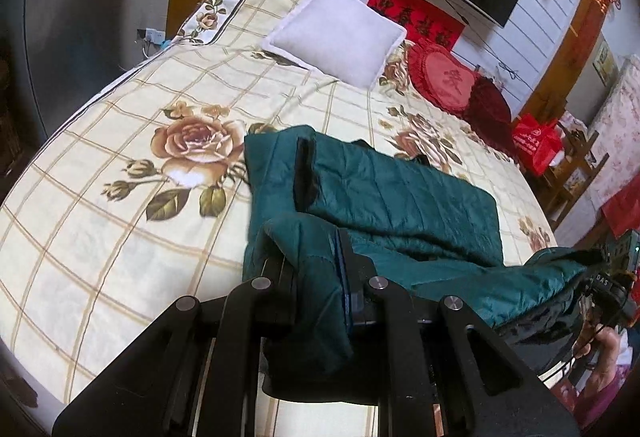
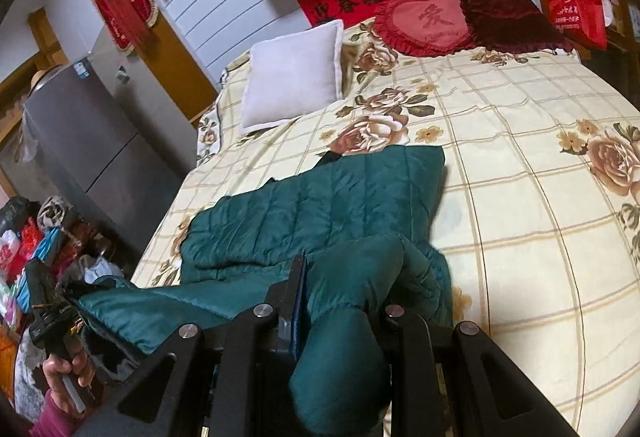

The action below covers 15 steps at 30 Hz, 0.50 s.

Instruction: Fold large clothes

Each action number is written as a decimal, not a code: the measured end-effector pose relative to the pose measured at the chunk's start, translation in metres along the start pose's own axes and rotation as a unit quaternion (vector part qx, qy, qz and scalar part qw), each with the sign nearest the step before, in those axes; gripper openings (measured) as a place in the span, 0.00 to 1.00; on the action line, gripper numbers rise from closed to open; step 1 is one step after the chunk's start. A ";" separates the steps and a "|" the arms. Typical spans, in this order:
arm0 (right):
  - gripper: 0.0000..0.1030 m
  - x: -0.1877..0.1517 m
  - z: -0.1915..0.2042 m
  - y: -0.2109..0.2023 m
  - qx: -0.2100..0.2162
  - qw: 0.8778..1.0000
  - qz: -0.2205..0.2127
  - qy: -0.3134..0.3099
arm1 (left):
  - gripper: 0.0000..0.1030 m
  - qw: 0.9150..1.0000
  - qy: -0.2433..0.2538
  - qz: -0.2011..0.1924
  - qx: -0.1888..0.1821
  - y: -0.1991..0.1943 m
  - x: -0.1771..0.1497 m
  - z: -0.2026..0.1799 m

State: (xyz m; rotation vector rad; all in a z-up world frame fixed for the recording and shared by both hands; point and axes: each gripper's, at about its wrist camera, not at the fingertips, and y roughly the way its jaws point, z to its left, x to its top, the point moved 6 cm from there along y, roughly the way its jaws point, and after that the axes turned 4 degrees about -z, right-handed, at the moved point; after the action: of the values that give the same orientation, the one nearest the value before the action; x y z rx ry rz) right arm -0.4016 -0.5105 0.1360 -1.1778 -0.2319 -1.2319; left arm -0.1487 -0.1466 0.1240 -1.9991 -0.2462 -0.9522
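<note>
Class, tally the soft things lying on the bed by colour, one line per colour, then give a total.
Green quilted coat: 1
White pillow: 1
Red heart cushion: 1
Dark red cushion: 1
Total: 4

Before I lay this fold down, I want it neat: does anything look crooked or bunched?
Yes. The green quilted jacket lies askew across the floral checked bedspread, rumpled near its lifted edge. Fabric bulges between the fingers of the right hand-held gripper.
</note>
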 end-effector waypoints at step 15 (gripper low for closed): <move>0.18 0.054 -0.019 0.062 -0.055 0.998 0.003 0.006 | 0.14 0.999 -0.003 -0.003 0.039 0.065 0.052 0.004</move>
State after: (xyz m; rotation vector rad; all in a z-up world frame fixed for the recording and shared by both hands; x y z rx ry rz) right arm -0.3384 -0.5658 0.1297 -1.2648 -0.1535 -1.2585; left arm -0.0783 -0.1915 0.1183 -1.9319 -0.2884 -0.9260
